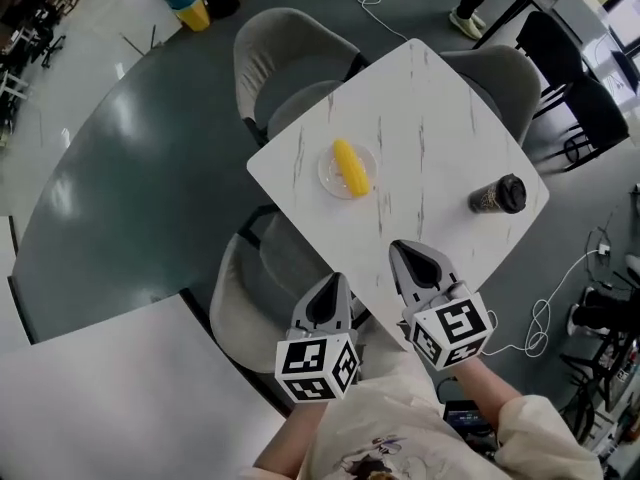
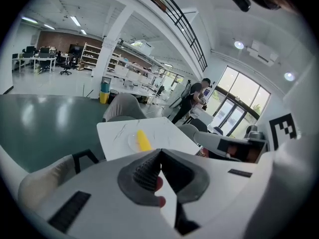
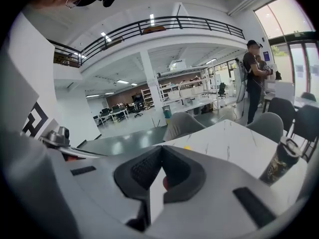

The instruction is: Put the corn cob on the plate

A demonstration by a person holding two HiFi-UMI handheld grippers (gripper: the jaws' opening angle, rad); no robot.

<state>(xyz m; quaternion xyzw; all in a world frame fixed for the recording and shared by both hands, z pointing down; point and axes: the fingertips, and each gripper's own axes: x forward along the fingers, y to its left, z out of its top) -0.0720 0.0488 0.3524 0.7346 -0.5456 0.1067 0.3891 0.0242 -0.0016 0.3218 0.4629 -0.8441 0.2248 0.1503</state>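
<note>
A yellow corn cob [image 1: 350, 166] lies on a small clear plate [image 1: 330, 178] near the left corner of the white marble table [image 1: 440, 118]. Seen from the left gripper view, the corn cob [image 2: 143, 140] rests on the plate [image 2: 131, 142] far ahead. My left gripper [image 1: 333, 284] hangs off the table's near edge, shut and empty, well short of the plate. My right gripper [image 1: 412, 253] is over the table's near corner, jaws shut with nothing between them. In the right gripper view only a sliver of the corn cob [image 3: 187, 147] shows above the jaws.
A dark lidded cup [image 1: 499, 195] stands near the table's right corner. Grey chairs [image 1: 285, 53] ring the table, one [image 1: 250, 298] right below my left gripper. A second white table [image 1: 110, 398] lies at lower left. People stand in the background.
</note>
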